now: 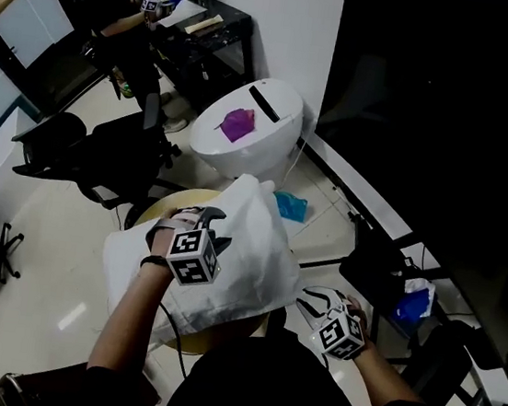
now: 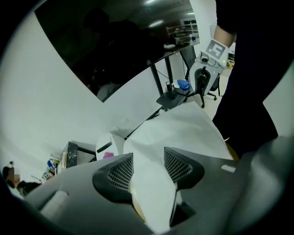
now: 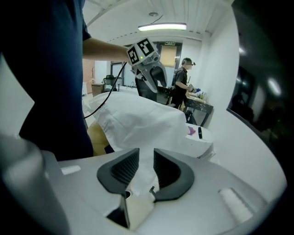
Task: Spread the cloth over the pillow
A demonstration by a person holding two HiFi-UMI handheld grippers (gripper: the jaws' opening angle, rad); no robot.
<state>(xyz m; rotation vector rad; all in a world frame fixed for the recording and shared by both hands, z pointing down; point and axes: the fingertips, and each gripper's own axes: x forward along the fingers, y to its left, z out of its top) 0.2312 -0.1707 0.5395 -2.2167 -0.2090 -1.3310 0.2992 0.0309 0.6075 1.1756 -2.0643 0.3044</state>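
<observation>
A white cloth point(image 1: 253, 244) lies heaped over a white pillow point(image 1: 126, 260) on a round yellowish table point(image 1: 154, 212). My left gripper point(image 1: 202, 218) sits on top of the heap. In the left gripper view the left gripper point(image 2: 148, 169) has a thick fold of cloth point(image 2: 179, 128) filling the gap, touching both pads. My right gripper point(image 1: 312, 299) is at the cloth's lower right corner. In the right gripper view the right gripper point(image 3: 146, 168) has its jaws apart, with a strip of cloth point(image 3: 138, 121) lying loosely between them.
A white round-topped bin point(image 1: 250, 130) with a purple thing on it stands beyond the table. Black office chairs point(image 1: 103, 154) are to the left. A person point(image 1: 104, 1) works at a desk far back. Blue rags point(image 1: 290, 206) lie on the floor, with dark furniture on the right.
</observation>
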